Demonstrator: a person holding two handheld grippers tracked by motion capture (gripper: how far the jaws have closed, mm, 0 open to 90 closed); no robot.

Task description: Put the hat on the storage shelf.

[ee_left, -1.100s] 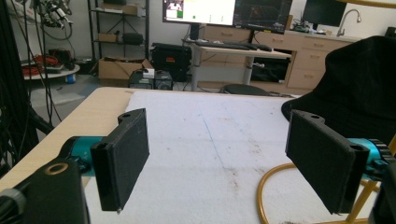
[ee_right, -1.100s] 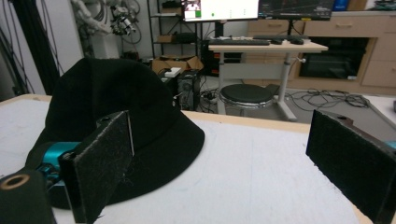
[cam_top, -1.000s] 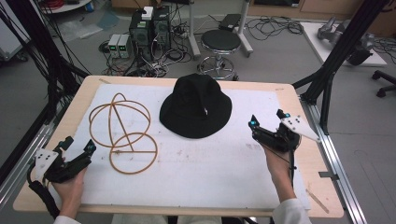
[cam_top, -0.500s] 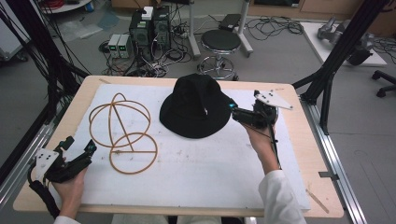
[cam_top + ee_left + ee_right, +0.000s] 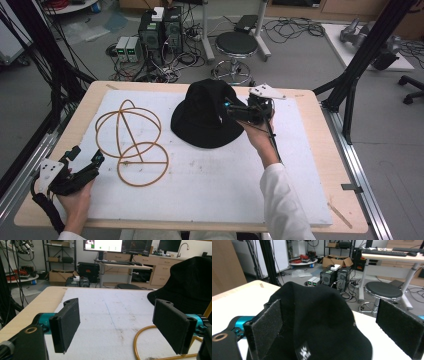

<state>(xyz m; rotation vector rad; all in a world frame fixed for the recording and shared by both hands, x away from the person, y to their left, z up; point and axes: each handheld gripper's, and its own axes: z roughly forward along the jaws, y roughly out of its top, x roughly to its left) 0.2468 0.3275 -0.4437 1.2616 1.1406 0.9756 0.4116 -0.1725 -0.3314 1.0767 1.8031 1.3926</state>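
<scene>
A black bucket hat (image 5: 205, 115) lies on the white mat, at the middle of its far half. My right gripper (image 5: 226, 106) is open and hovers over the hat's right side, jaws pointing left across the crown. In the right gripper view the hat (image 5: 317, 322) sits between and below the wide-apart jaws, a small white logo (image 5: 303, 353) facing me. A wire stand of yellow-brown hoops (image 5: 131, 140) rests left of the hat. My left gripper (image 5: 89, 160) is open near the table's front left corner, just left of the lower hoop (image 5: 140, 345).
The white mat (image 5: 210, 185) covers most of the wooden table (image 5: 320, 100). Beyond the far edge stand a round stool (image 5: 236, 45) and computer boxes (image 5: 160, 27) amid cables. Black frame posts (image 5: 360, 60) flank the table on both sides.
My right gripper has travelled from the table's right side leftward and away from me, reaching the hat's right side. The left gripper has stayed still.
</scene>
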